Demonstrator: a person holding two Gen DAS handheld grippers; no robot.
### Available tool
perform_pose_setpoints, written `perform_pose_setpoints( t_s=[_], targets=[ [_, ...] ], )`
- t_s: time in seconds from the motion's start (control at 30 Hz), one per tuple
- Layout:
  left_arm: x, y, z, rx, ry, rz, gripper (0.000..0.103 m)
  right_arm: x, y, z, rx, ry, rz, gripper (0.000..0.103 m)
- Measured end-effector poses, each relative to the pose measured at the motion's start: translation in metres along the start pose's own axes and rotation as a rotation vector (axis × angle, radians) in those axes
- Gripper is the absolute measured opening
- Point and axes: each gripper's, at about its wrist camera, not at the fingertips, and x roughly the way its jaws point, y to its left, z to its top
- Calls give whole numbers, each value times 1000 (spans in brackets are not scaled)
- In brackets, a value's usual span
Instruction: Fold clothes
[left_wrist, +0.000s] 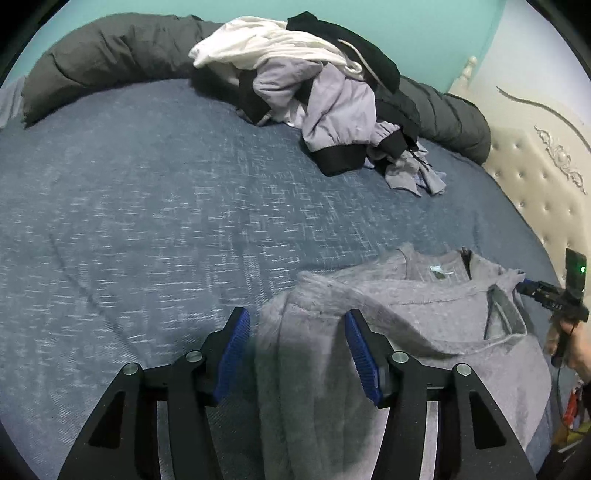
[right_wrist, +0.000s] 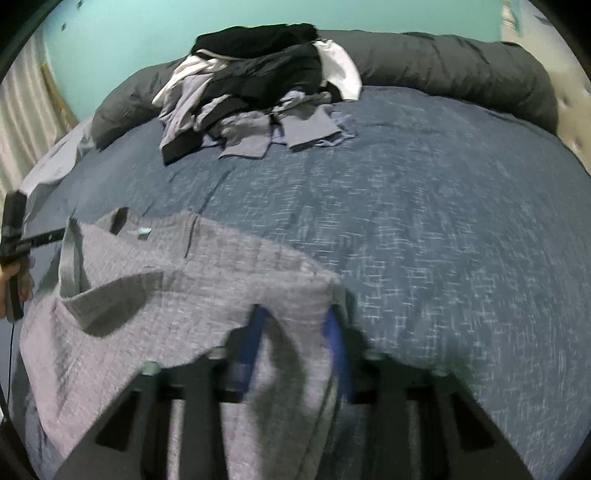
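Grey top (left_wrist: 388, 332) spread on the near part of the bed (left_wrist: 147, 206).
Left hand-held gripper (left_wrist: 297, 334): fingers apart over the top's edge. Right hand-held gripper (right_wrist: 295, 332): blurred, cloth draped between its fingers, grip uncertain. Clothes pile (left_wrist: 314, 92) lies far.

Both wrist views look low across the bed (left_wrist: 147, 192), sharing the clothes pile (right_wrist: 258, 85).

No text, brand or number can be read in either view. The small pale label (left_wrist: 438, 272) inside the neckline of the grey sweater (left_wrist: 388, 332) is too blurred to read. Faint white marks on the right gripper (left_wrist: 554, 303), beside the sweater's shoulder, are also illegible.
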Motion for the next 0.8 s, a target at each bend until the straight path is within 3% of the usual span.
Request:
perform_pose_setpoints(
  t_s=[0.07,0.13,0.17,0.4,0.53,0.7,0.8],
  targets=[
    [6,0,1,-6,2,-18,54,1,0,0,1,-10,-8,9],
    [9,0,2,-7,12,-27,20,-2,-2,0,9,-25,-17,6],
    [8,-1,2,-2,12,-19,11,-5,-3,0,17,-40,-16,5],
    [-29,6,6,-41,-64,1,9,-33,-24,6,105,-97,-27,4],
    [-26,17,12,-99,-66,3,9,-41,-36,13,151,-114,-29,4],
    [-18,30,19,-171,-58,4,5,-19,-40,23,161,-44,-76,4],
    [-13,36,23,-188,-69,6,5,-7,-42,28,175,-56,-83,4]
  ],
)
